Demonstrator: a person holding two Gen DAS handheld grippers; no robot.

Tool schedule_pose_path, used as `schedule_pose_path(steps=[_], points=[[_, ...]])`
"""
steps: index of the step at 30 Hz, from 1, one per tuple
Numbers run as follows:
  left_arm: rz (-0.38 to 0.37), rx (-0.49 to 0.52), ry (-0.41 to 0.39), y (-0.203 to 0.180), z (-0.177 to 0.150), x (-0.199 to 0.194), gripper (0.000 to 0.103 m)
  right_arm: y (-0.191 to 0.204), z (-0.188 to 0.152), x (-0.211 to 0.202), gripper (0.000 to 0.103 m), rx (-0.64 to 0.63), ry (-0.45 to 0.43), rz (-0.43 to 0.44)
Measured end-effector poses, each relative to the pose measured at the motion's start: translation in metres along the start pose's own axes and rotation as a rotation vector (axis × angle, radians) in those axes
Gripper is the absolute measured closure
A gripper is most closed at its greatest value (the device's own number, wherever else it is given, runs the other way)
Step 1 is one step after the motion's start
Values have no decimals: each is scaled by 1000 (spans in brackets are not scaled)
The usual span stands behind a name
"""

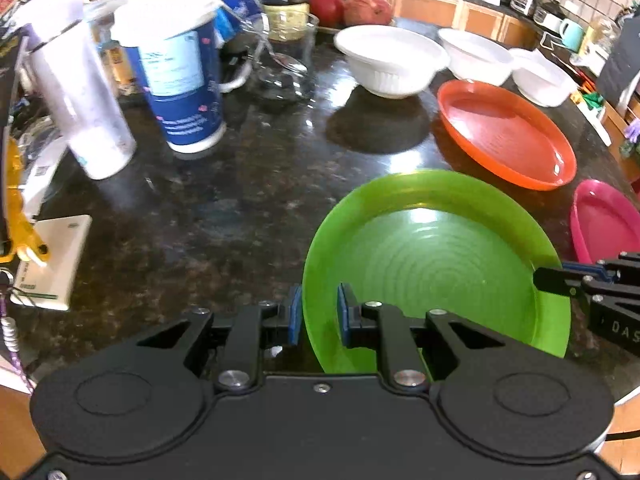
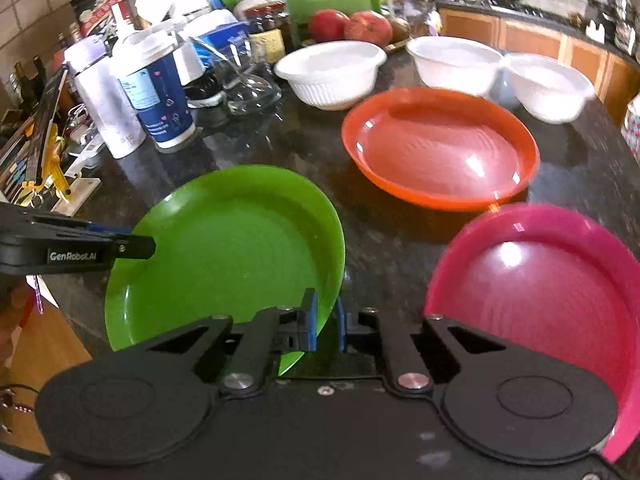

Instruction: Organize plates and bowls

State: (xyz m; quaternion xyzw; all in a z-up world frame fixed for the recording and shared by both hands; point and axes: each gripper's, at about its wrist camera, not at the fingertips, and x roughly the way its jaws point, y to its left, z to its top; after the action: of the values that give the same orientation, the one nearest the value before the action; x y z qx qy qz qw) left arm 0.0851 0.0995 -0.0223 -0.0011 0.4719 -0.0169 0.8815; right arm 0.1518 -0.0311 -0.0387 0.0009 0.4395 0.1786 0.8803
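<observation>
A green plate (image 1: 432,256) sits on the dark counter, also in the right wrist view (image 2: 232,248). My left gripper (image 1: 318,314) straddles its left rim with a visible gap on each side of the rim. My right gripper (image 2: 326,320) is closed on its right rim; it also shows in the left wrist view (image 1: 560,280). An orange plate (image 2: 440,152) lies behind, a pink plate (image 2: 544,288) to the right. Three white bowls (image 2: 332,72) (image 2: 456,64) (image 2: 548,84) stand at the back.
Clutter at the left back: a blue paper cup (image 1: 180,76), a white bottle (image 1: 84,104), a glass measuring jug (image 1: 280,60), a jar and pomegranates (image 1: 352,6). A white card (image 1: 52,260) lies by the counter's (image 1: 200,200) left edge.
</observation>
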Motion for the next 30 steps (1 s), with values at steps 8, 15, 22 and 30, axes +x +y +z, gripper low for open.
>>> schedule_pose_path(steps=[8,15,22,30], points=[[79,-61,-27,34,3,1,79,31,33,30,91,-69,-22,33],[90,-104,-38,60,7,3,79,50,49,55,91,-78,4,55],[69,-102,-35,73,11,8,78,58,54,66,91,-64,14,47],[12,-104,-8,86,14,19,78,63,52,67,89,-49,8,28]])
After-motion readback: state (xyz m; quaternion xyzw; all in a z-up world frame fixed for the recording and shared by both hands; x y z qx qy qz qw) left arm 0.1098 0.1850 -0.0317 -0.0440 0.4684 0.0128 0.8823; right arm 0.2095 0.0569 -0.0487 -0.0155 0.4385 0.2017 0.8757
